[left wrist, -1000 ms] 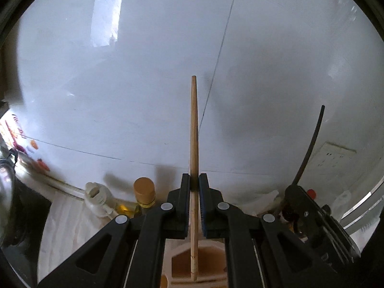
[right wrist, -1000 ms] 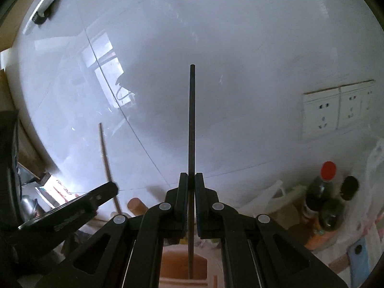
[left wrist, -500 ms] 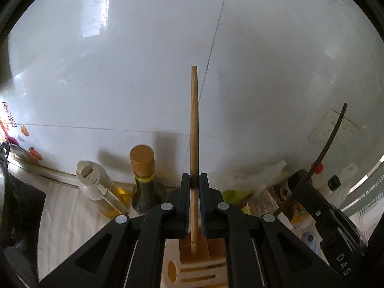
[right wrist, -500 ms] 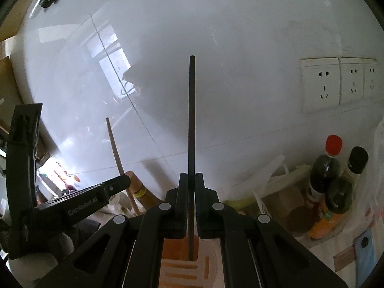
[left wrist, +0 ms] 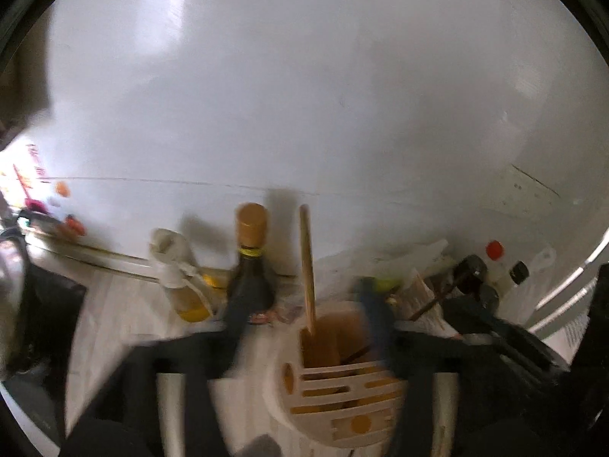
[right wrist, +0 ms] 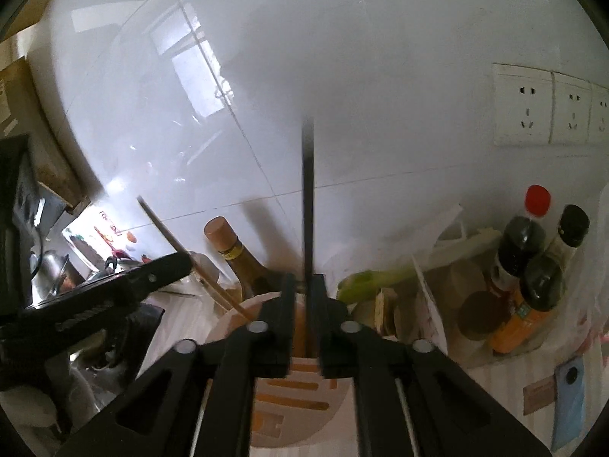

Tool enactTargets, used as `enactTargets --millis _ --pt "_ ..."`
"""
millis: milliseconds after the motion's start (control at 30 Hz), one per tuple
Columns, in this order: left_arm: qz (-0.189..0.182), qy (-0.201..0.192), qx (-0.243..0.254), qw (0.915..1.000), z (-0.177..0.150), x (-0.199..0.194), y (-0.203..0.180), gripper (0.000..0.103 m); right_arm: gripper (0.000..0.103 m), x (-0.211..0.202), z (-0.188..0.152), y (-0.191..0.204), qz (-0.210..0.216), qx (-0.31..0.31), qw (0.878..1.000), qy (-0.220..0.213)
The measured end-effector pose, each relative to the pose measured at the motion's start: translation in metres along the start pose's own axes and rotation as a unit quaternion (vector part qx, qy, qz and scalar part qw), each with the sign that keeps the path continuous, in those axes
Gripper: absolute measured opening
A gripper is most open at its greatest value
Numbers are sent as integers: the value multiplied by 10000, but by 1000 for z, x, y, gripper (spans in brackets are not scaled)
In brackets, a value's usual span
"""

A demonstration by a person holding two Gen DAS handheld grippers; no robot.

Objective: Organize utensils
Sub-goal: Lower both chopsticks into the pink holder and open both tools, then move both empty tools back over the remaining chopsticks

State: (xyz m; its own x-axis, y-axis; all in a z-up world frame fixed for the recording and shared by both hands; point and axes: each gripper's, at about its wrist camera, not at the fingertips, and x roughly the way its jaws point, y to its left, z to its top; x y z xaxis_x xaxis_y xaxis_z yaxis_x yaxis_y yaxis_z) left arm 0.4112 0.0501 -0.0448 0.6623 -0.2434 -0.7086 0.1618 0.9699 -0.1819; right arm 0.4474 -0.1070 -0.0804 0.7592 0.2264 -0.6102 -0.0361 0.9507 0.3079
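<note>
Left hand-held gripper [left wrist: 308, 327]: jaws opening wide, wooden chopstick [left wrist: 307, 270] freed, leaning in the holder [left wrist: 342, 400].
Right hand-held gripper [right wrist: 304, 327]: jaws opening, black chopstick [right wrist: 307, 198] upright between them, tip in the holder.
Reason: both dropped tip-down to stand stored.

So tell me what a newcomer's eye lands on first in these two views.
The wooden chopstick standing in the slotted utensil holder, centre of the left view, free between the opening jaws of the left gripper. In the right view, the black chopstick rises upright from the right gripper, its jaws opening around it above the holder. Behind stands a gold-capped dark bottle.
</note>
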Motion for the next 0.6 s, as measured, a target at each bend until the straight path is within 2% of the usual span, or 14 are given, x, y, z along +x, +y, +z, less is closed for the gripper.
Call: enactTargets --millis 33,100,167,200,267,333,467,600 --pt "85 -131 -18 9999 0 -8 3 84 40 -3 0 -1 -10 39 10000 -19" --pt "250 -230 5 9994 -2 -17 7 85 50 -13 0 -4 -42 71 9999 -65" --pt "392 -259 -11 9989 -8 -26 12 96 55 -24 -2 -5 -110 103 9998 -98" --pt "493 -286 -11 9984 -12 -31 14 103 61 -29 -3 -5 -170 105 9998 -97" --pt "718 -286 7 9970 -23 -37 15 103 76 -41 -6 -4 -429 36 9989 -166" --pt "858 -197 58 9961 -35 -41 16 103 98 -52 -13 0 -768 -107 9968 -213" --pt "892 -23 115 9959 -62 -47 14 103 101 -71 -32 0 -1273 -183 9915 -191" --pt "879 271 185 9956 -93 -47 11 103 103 -87 -54 -7 -1464 -27 9892 -30"
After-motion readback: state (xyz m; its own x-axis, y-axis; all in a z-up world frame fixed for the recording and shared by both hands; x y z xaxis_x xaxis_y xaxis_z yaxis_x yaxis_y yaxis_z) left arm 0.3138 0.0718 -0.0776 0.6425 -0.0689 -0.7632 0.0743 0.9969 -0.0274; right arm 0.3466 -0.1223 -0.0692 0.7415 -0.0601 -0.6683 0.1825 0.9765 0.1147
